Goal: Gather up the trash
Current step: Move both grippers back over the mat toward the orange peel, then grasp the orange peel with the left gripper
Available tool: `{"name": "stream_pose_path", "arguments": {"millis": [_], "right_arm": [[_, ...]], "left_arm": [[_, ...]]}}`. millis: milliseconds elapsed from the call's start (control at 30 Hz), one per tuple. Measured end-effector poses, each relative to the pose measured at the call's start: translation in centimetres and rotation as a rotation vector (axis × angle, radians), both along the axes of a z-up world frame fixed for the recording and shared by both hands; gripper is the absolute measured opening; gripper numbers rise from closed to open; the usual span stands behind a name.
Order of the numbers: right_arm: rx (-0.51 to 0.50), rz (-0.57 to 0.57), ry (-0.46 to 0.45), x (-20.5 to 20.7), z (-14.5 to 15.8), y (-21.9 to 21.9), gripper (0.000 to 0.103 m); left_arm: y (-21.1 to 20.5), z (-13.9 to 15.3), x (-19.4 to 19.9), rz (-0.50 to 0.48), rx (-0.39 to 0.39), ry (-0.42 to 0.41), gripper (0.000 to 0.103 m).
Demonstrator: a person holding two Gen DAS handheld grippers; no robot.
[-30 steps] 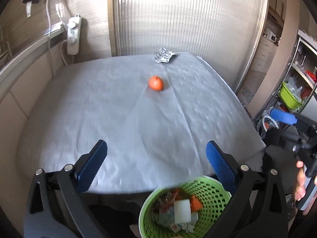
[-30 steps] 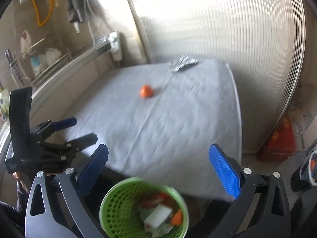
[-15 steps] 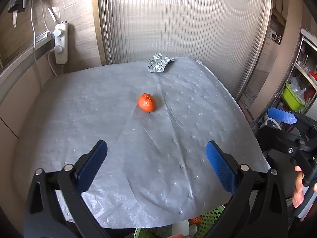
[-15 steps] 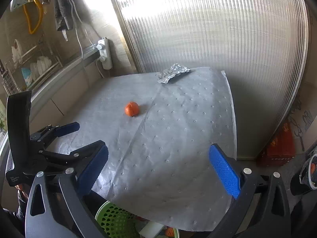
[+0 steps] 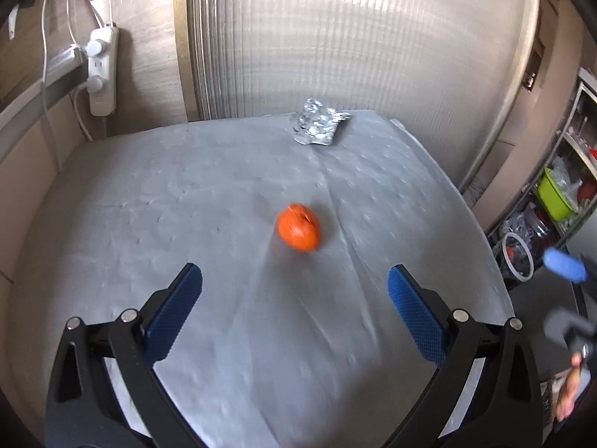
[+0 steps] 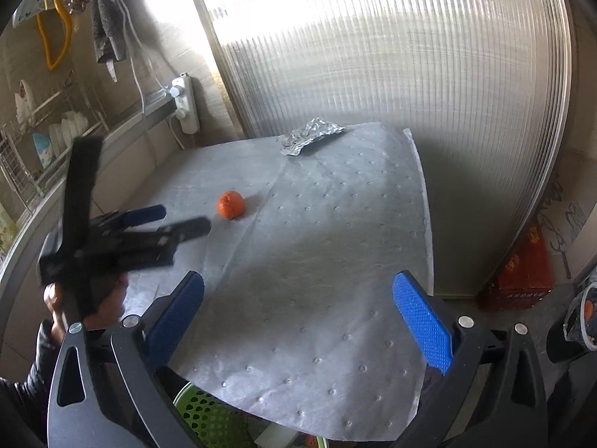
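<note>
Nearest, the left gripper (image 5: 294, 295) hung over the near part of the table (image 5: 112, 194), its blue pads (image 5: 175, 310) spread wide with nothing between them. Just ahead of it, at about twelve o'clock from the gap, an orange fruit (image 5: 298, 227) sat on the grey dimpled sheet (image 5: 231, 336) — not touching either pad, and blurred. Farther on, at about one o'clock near the table's far edge, a crumpled foil wrapper (image 5: 317, 126) lay flat in front of the ribbed translucent panel (image 5: 354, 37).

From the right wrist, the right gripper (image 6: 298, 315) was also spread and empty, hovering over the sheet's near edge. Below it, at six o'clock, the rim of a green basket (image 6: 201, 416) showed under the table's edge. At nine o'clock a hand (image 6: 87, 298) held the left gripper's handle — the fruit lay beyond its tips, the foil wrapper farther still at twelve o'clock.
</note>
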State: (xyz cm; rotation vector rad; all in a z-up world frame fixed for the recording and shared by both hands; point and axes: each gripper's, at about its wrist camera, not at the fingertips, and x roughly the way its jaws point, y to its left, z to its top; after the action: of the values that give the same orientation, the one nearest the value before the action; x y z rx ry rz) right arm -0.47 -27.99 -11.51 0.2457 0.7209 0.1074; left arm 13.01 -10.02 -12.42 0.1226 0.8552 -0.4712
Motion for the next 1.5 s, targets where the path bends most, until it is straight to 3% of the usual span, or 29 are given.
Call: {"name": "stream_pose_path", "arguments": {"millis": [267,400,833,1000,1300,1500], "right_arm": [[0.059,-0.014,0.005,0.1,-1.2,-1.5,0.101],[0.076,-0.019,0.01,0.2,-1.6,-2.0,0.101],[0.104,-0.026,0.008,0.8,-2.2,-2.5,0.101],[0.113,-0.032,0.022,0.9,-2.7,-2.8,0.101],[0.074,-0.032,0.048,2.1,-3.0,-2.5,0.101],[0.025,-0.041,0.039,5.5,-1.1,-1.0,0.101]], "left_arm": [[-2.6,-1.7,3.2,0.015,0.023,0.049,0.094],[-3.3,-2.6,3.5,0.035,0.036,0.077,0.082],[-3.9,-3.0,3.6,0.088,0.037,0.049,0.061],[-3.9,-2.9,3.8,0.116,0.031,0.034,0.03],[-2.9,-2.4,3.8,0.077,0.004,0.02,0.027],[-1.3,-1.3,4.5,0.051,-0.007,-0.008,0.027]]}}
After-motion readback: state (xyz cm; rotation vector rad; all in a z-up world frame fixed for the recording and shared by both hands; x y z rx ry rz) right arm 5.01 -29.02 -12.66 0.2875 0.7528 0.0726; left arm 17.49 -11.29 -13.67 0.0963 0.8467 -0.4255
